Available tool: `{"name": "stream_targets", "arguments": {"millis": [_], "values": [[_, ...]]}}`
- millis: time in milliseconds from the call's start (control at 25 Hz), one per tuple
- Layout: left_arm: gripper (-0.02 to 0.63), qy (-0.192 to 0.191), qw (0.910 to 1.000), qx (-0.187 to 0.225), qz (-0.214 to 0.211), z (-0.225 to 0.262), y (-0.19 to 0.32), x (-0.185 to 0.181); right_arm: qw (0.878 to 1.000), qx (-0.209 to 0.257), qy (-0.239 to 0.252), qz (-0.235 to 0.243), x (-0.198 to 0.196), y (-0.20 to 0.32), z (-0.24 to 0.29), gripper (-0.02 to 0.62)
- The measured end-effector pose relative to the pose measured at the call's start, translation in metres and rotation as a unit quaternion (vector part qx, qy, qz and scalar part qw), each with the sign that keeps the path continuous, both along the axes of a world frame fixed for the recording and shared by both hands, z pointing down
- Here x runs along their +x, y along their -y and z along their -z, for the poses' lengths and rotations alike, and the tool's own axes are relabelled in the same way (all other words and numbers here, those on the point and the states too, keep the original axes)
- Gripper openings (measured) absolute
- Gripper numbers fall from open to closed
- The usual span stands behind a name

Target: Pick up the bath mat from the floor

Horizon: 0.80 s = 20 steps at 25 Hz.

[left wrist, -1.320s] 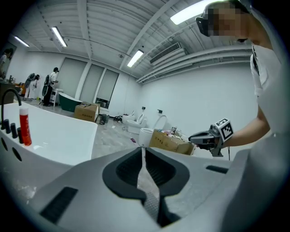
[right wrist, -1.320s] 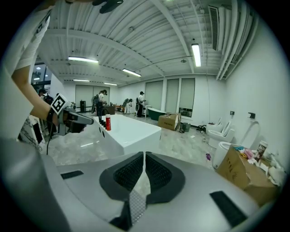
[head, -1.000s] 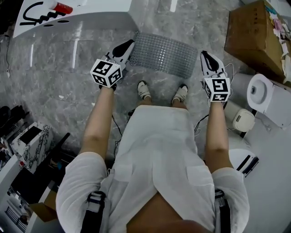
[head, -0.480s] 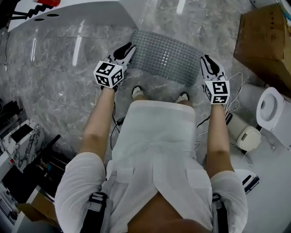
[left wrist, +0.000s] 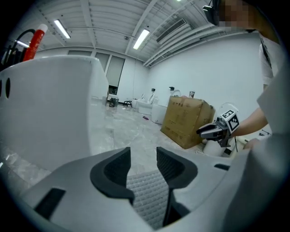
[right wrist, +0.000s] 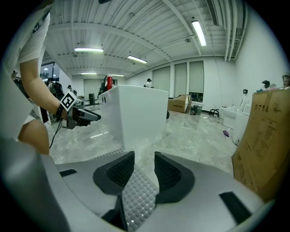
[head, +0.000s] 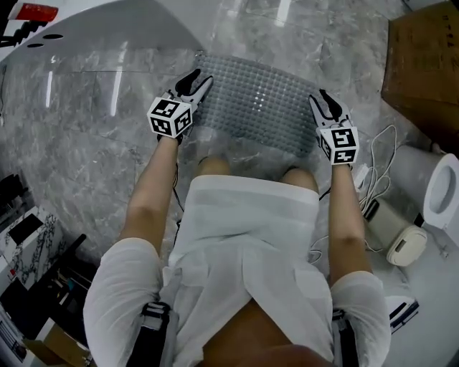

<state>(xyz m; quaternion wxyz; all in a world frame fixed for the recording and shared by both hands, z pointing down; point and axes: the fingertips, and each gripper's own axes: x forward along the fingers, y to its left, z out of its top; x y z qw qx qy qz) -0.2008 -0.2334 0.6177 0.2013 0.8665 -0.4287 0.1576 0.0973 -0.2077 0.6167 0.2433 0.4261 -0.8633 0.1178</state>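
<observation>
left gripper point(head: 199, 80) — jaws opening, near-left corner of bath mat point(head: 258, 97) between them, unpinched | right gripper point(head: 320, 99) — likewise, near-right corner | spaced for level lift

The bath mat point(head: 258, 100) is pale silver-grey, covered edge to edge in a regular grid of small raised squares that catch white glints of light. The floor point(head: 79, 150) is glossy grey stone, marbled with cloudy white and darker grey veins and streaked with pale reflections. The bathtub point(head: 107, 25) is plain glossy white, and a red container point(head: 36, 11) sits on its rim. The cardboard box point(head: 427, 64) is plain brown. The toilet point(head: 446, 195) is white, as is the thin cable point(head: 374, 154). The person's clothing point(head: 244, 236) is plain white, without any print.
</observation>
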Motion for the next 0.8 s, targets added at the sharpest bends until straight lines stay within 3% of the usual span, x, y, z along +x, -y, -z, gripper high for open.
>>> {"name": "stream_targets", "arguments": {"millis": [280,520,640,800], "values": [[0.198,0.033,0.9993,-0.010,0.015,-0.119,0.024,-0.023,0.999,-0.029,0.009,-0.011,0.012,0.020,-0.119,0.201],[0.255,0.062,0.9959,-0.045,0.048,-0.193,0.032,-0.042,0.996,-0.077,-0.003,-0.036,0.032,0.023,-0.203,0.236],[0.267,0.091,0.9906,-0.075,0.070,-0.226,0.026,-0.058,0.992,-0.117,-0.011,-0.056,0.047,0.013,-0.239,0.244],[0.309,0.151,0.9769,-0.135,0.066,-0.272,0.012,-0.076,0.978,-0.185,-0.029,-0.092,0.072,-0.004,-0.283,0.266]]}}
